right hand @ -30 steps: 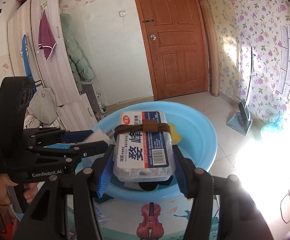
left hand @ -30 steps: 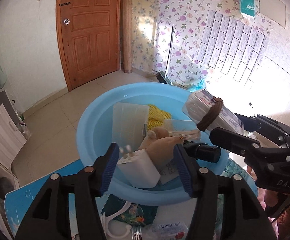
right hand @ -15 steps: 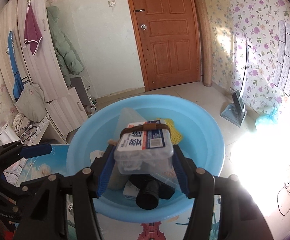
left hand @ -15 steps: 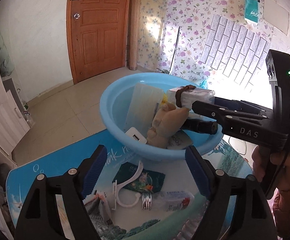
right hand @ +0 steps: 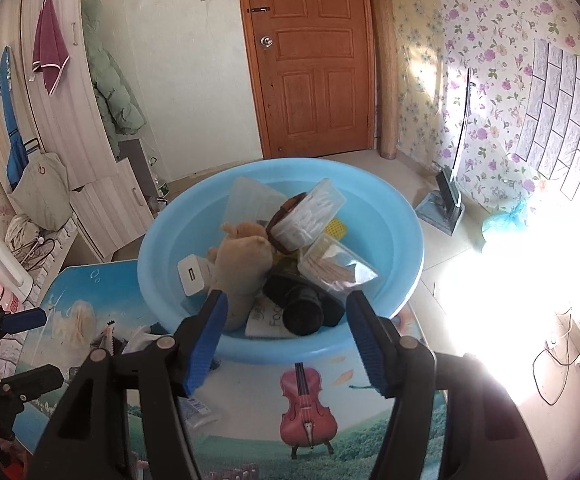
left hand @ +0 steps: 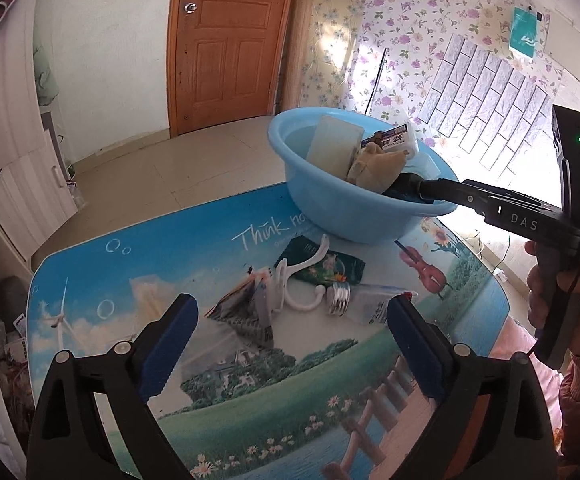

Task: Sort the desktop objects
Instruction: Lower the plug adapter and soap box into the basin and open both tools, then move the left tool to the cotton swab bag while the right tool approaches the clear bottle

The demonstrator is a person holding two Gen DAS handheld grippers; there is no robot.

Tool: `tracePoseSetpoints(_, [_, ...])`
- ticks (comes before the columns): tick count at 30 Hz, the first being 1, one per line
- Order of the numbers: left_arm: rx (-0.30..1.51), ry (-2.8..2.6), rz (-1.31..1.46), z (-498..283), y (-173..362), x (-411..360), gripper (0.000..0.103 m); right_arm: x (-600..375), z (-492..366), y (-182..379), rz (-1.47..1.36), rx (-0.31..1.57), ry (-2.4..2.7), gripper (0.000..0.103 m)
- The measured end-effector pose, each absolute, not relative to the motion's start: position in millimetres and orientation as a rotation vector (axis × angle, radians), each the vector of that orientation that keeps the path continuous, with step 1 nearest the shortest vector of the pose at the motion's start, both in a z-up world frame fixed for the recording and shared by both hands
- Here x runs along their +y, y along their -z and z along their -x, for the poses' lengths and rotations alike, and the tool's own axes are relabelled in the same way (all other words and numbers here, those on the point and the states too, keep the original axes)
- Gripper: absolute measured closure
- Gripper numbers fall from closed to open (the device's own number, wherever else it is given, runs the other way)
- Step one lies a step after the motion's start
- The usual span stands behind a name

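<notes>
Cotton-swab box (right hand: 308,216) dropped from your right tool (right hand: 283,320) into basin (right hand: 394,240); both tools, left tool (left hand: 292,334) included, opening, empty.

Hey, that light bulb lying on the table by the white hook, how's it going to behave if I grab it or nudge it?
The light bulb lies on its side, so a nudge would probably roll it. Its body looks like smooth glass: likely fragile and slippery. The ribbed metal base probably grips better.
</notes>
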State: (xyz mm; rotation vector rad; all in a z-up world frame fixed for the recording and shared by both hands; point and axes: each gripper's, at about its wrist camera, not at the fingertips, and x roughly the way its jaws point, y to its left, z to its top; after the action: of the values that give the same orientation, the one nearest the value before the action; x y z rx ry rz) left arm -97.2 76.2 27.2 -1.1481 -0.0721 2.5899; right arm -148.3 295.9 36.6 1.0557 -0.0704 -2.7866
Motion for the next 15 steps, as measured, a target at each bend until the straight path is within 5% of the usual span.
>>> tracePoseSetpoints(15, [-0.095, -2.621, 1.283, 65, 21, 35, 0.005, 266, 108, -19, -1.087, -0.006, 2.715, 0.042])
